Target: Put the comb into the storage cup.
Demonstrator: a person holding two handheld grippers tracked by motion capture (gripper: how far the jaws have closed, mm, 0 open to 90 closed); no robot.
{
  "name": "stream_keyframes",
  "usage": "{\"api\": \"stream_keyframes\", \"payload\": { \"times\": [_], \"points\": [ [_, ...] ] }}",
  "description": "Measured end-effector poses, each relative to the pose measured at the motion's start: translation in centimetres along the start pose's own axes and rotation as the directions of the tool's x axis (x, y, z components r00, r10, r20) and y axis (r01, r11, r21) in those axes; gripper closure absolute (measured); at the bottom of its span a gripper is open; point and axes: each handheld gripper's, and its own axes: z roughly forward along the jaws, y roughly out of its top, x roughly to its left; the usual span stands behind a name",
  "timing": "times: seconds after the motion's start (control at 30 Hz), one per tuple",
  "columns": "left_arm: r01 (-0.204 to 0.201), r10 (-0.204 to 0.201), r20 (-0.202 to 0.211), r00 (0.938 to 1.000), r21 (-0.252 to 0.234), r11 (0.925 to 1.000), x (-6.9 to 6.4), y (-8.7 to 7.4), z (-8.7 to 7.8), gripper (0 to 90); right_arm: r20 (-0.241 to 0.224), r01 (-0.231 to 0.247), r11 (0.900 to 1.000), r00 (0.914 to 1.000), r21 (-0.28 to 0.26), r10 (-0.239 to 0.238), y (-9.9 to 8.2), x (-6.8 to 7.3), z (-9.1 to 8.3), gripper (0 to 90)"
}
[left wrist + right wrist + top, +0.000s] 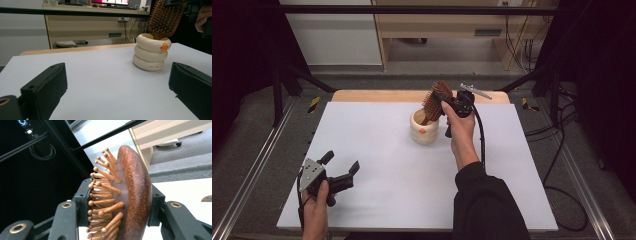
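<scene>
A: Where is the wooden paddle hairbrush (433,102) right now?

B: Just above the middle of the high view, head up, its lower end down inside the cream ringed cup (424,128). The right gripper (443,98) pinches the head of the brush. In the right gripper view one jaw sits against the wooden pins (105,200) and the other against the smooth brown back (136,195).

A: So those jaws are pressed onto it?

B: Yes, both pads are hard against the brush, with the person's right hand (460,131) wrapped around the grip below.

A: And the cup itself?

B: It stands upright on the white table top (412,175), a little above centre. In the left gripper view it sits at the right, three stacked rings with a small orange duck mark (164,46) on the top ring, the brush head (166,18) rising out of it at the upper right.

A: What about the other tool?

B: The left gripper (343,167) is at the lower left of the high view, held low over the table in the left hand (316,210). Its jaws are spread wide with nothing between them, well apart from the cup.
</scene>
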Motion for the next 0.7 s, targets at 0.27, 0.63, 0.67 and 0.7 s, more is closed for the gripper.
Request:
{"api": "stream_keyframes", "payload": {
  "times": [0.27,0.63,0.67,0.7],
  "points": [
    [0.001,-0.001,0.001,1.0,0.001,1.0,-0.03,-0.03,0.04,2.0,0.0,-0.011,0.9999,0.9999,0.004,0.011,0.03,-0.01,-0.08,50.4],
    [0.0,0.0,0.002,1.0,0.003,1.0,0.06,-0.04,0.04,2.0,-0.002,-0.022,0.9998,0.9998,0.004,0.022,0.0,-0.38,-0.13,50.1],
    [0.002,-0.002,0.0,1.0,0.002,1.0,0.08,-0.04,0.04,2.0,-0.001,-0.021,0.9998,0.9998,0.003,0.021,-0.01,-0.42,-0.12,50.0],
    [0.003,-0.003,-0.001,1.0,0.002,1.0,0.11,-0.04,0.03,2.0,-0.001,-0.021,0.9998,0.9998,0.003,0.021,-0.01,-0.42,-0.12,50.0]
  ]
}}
